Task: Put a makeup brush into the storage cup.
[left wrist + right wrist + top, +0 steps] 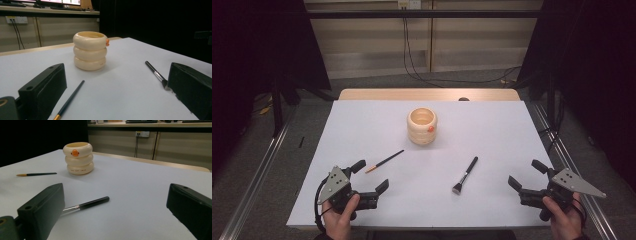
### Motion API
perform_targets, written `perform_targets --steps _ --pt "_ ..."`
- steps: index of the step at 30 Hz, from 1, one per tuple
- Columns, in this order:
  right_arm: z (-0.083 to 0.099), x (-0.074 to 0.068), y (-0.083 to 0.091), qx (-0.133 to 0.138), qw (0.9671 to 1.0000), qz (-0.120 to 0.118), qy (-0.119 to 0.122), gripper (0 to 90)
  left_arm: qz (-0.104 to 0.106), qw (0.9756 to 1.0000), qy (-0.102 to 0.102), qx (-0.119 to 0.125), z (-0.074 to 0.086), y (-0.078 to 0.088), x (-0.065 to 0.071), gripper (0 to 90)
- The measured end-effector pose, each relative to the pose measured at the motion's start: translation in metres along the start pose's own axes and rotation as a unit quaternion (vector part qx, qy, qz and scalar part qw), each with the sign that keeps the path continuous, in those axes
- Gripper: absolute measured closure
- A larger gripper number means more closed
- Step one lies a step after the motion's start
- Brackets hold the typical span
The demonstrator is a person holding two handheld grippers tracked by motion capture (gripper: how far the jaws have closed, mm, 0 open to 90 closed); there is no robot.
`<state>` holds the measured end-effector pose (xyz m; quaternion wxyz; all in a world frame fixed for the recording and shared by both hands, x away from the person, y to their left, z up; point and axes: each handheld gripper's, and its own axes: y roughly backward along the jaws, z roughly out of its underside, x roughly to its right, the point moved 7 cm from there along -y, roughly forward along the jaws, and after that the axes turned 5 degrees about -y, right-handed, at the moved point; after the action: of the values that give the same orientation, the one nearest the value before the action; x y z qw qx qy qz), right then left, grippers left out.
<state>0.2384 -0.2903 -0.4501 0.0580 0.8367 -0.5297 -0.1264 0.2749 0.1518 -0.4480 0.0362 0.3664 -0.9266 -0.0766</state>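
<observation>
- One cream holder (422, 126) made of three stacked rings stands upright on the table (362, 130), toward its far middle; it serves as the landmark here. One small orange mark sits on its top ring.
- Two brushes lie flat on the table, both nearer the person than the holder and neither touching it.
- One thin brush (385, 161) with a dark handle and an orange end lies on the near left of the holder, slanted, close to the left hand-held gripper.
- One makeup brush (465, 175) with a black handle, a silver ferrule and a flat bristle head lies on the near right of the holder, its bristles pointing toward the person.
- Two hand-held grippers are in play, one in each hand.
- The left hand-held gripper (373, 176) rests at the near left edge, well apart from the holder, jaws spread wide with nothing between them.
- The right hand-held gripper (526, 174) sits at the near right edge, also well apart from the holder, jaws likewise wide apart and holding nothing.
- In the right gripper view, the makeup brush lies just beyond one jaw.
</observation>
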Motion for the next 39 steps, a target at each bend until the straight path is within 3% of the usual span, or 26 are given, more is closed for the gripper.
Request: perform_targets --steps 27,39 --pt "-0.0009 -0.0026 -0.0022 0.004 0.9999 -0.012 0.001 1.4 -0.010 0.9999 0.005 -0.003 0.0019 0.0018 -0.0054 2.1" --pt "-0.0013 -0.0067 -0.0031 0.004 0.9998 -0.019 0.010 1.4 0.005 0.9999 0.006 -0.007 -0.0025 0.0012 -0.0036 2.1"
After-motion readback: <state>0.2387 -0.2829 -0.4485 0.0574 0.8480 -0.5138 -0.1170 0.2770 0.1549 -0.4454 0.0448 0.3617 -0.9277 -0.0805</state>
